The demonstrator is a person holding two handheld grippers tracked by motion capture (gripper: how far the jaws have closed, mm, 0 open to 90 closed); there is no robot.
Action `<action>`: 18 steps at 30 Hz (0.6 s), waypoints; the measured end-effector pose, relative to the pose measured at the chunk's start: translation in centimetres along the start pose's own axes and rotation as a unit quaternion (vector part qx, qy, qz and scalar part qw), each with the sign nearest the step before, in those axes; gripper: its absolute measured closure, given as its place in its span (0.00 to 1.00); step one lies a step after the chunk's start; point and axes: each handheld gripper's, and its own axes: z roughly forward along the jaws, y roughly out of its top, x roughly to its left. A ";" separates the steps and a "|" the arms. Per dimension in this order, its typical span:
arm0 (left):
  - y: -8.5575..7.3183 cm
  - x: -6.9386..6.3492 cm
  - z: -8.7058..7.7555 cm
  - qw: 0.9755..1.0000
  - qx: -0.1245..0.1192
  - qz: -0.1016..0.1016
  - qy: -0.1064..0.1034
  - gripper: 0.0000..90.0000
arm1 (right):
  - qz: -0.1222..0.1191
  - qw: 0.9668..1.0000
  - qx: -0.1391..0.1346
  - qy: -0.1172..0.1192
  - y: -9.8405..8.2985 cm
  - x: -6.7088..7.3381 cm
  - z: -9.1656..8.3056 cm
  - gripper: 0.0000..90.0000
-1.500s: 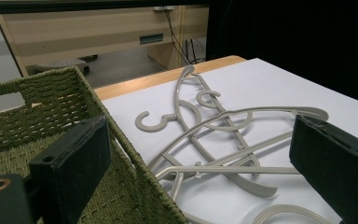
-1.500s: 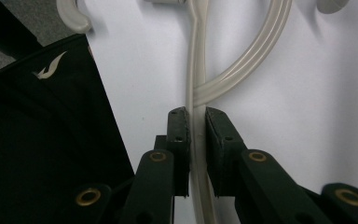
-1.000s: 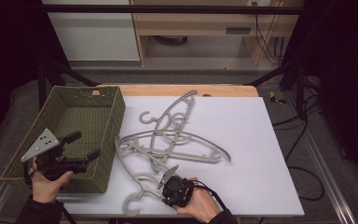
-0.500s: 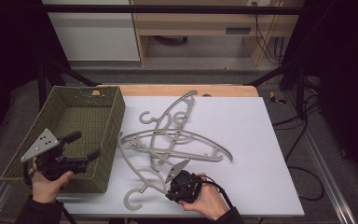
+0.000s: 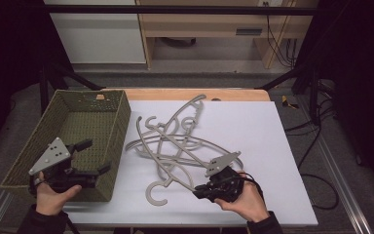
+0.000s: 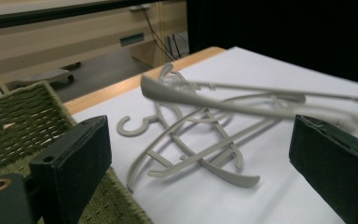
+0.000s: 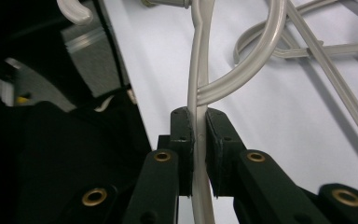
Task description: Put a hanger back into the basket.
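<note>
Several grey plastic hangers [image 5: 175, 141] lie tangled on the white tabletop [image 5: 258, 126]. My right gripper [image 5: 200, 190] is near the front edge, shut on the thin edge of one grey hanger [image 5: 161, 165], which is partly raised out of the pile. In the right gripper view the pads [image 7: 216, 135] pinch that hanger [image 7: 196, 93] between them, below a curved hook. My left gripper [image 5: 93, 156] hovers open over the front right corner of the green woven basket [image 5: 122, 117]. In the left gripper view its jaws stand wide apart, with the raised hanger [image 6: 242, 100] farther off.
The basket [image 6: 23, 116] at the table's left has nothing in it. A wooden strip [image 5: 199, 93] runs along the table's far edge. The right part of the tabletop is bare. Cables [image 5: 316, 146] hang off to the right, and furniture stands beyond on the floor.
My right hand has moved right and upward with the hanger in its grip, dragging and lifting it from the pile. The left hand has stayed put.
</note>
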 end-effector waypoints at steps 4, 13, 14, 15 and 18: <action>0.6 -1.7 0.7 0.999 0.022 0.040 -0.026 0.06 | -0.002 1.000 -0.002 0.015 -0.5 -0.4 -1.0 0.91; 0.8 -5.2 3.1 0.986 0.080 0.134 -0.061 0.06 | -0.016 0.999 0.004 0.045 -0.8 -0.5 -1.2 0.91; 0.8 -5.5 3.4 0.984 0.087 0.146 -0.059 0.07 | -0.017 0.999 0.005 0.048 -0.8 -0.6 -1.3 0.91; 0.8 -5.8 3.7 0.982 0.092 0.156 -0.057 0.07 | -0.019 0.998 0.009 0.052 -0.9 -0.6 -1.3 0.91; 0.9 -6.5 4.4 0.976 0.103 0.185 -0.054 0.07 | -0.018 0.998 0.011 0.063 -1.0 -0.6 -1.4 0.91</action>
